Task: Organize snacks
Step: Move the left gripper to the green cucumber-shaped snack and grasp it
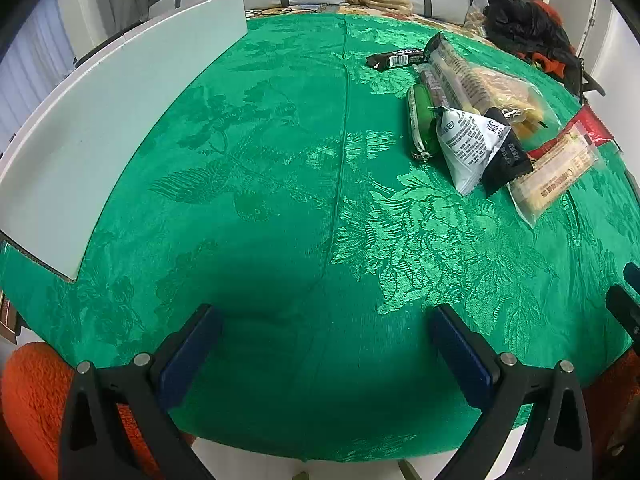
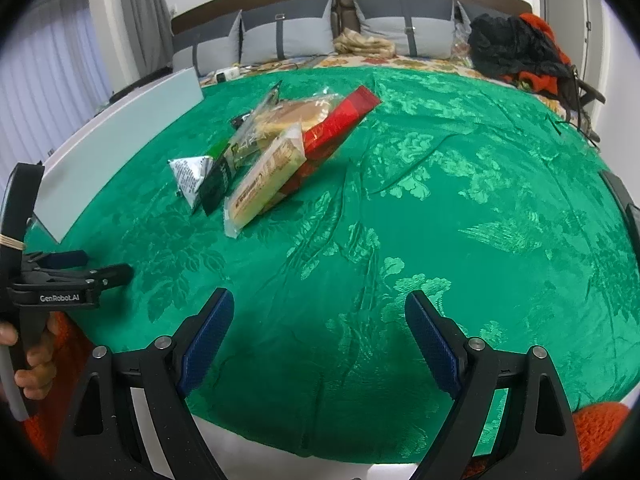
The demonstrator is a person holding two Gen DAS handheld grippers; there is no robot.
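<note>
Right now both tools are wide open and hold nothing: the left tool (image 1: 320, 344) and the right tool (image 2: 320, 328) hang over the near edge of the table (image 1: 260, 168) with its green cloth. The snacks (image 2: 256, 148) lie in a small heap farther back. They look light, crinkly and slippery, and the cracker pack (image 2: 260, 184) could break, so pinch it softly across its middle.

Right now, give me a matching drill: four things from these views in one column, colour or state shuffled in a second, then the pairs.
1. left gripper
2. sausage stick
3. triangular pouch
4. board

a. white with black print
b. green
c. open, empty
d. plain white, at the cloth's left edge

Pairs: 1-c, 2-b, 3-a, 4-d
</note>
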